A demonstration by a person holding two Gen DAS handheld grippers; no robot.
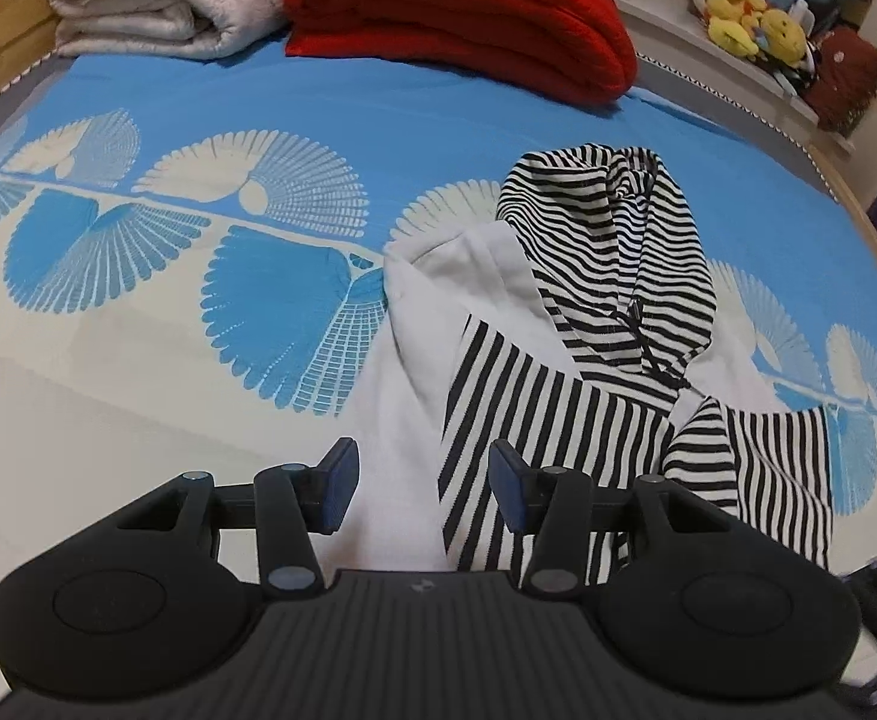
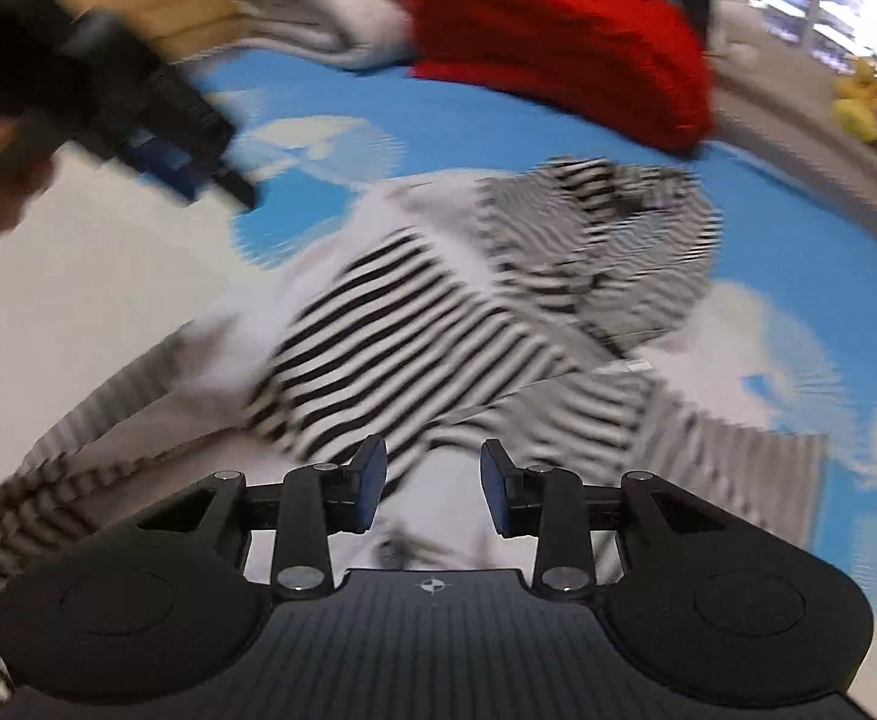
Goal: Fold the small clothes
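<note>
Both wrist cameras look steeply down, close over the same striped hoodie on the bed.

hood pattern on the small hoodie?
Black-and-white stripes on the hood; clearest in the left wrist view.

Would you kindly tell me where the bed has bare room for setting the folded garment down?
The bedspread lies bare left of the striped hoodie, below the white blanket. The far edge is crowded by that blanket and the red blanket.
</note>
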